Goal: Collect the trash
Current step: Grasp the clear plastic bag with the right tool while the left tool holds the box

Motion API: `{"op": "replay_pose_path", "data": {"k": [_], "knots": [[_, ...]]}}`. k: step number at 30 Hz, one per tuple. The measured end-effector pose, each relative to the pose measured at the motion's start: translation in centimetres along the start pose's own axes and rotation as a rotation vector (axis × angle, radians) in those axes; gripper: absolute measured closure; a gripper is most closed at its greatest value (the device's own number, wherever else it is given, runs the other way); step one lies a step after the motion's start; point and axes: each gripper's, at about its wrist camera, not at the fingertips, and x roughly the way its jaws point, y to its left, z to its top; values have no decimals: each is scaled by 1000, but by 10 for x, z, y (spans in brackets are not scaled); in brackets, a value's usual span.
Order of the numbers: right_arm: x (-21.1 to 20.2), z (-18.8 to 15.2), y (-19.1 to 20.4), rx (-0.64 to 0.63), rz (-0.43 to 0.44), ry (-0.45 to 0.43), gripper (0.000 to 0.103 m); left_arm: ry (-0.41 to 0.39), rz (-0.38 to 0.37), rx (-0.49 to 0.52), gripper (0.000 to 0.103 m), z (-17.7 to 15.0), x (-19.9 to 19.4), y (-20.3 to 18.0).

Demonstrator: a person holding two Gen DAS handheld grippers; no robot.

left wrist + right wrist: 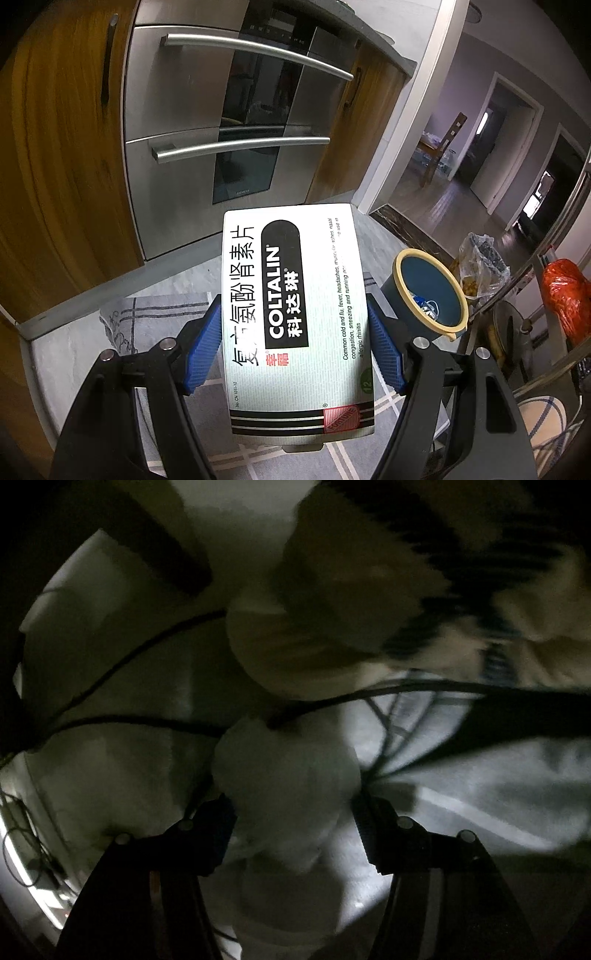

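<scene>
The left gripper (293,345) clamps a white medicine box (295,306) by its long sides, blue pads (205,350) pressed on the card. The bin (430,291) stands on the floor to its right, well apart. Best practice, in my judgement: carry the box over the rim before releasing. The right gripper (295,834) stands parted around a pale crumpled wad (286,775); whether its pads touch cannot be told. That view is dark and blurred.
</scene>
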Motion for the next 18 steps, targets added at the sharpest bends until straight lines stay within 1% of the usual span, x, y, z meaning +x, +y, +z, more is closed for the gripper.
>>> {"op": "replay_pose_path", "data": {"k": [3, 5, 6, 7, 8, 9, 10, 14, 17, 18], "knots": [[7, 2, 4, -16, -2, -10, 46, 5, -6, -3, 32, 0, 1, 2], [7, 3, 2, -5, 19, -15, 47, 7, -14, -6, 32, 1, 2, 2], [6, 3, 2, 1, 22, -19, 53, 7, -16, -7, 32, 2, 2, 3], [6, 3, 3, 1, 23, -26, 57, 8, -17, -7, 32, 2, 2, 3], [5, 3, 3, -4, 20, -31, 66, 10, -19, -6, 32, 3, 3, 2], [4, 2, 5, -10, 13, -34, 70, 11, -20, -5, 32, 2, 3, 2], [3, 2, 3, 0, 31, -38, 72, 11, -21, -5, 32, 2, 3, 2], [-5, -1, -6, 22, 57, -45, 76, 4, -28, -5, 32, 1, 1, 1], [-15, -4, -10, 30, 56, -46, 77, 1, -45, -9, 32, 1, 0, 2], [-24, -6, -18, 31, 52, -48, 77, 3, -51, -12, 32, 0, 1, 2]]}}
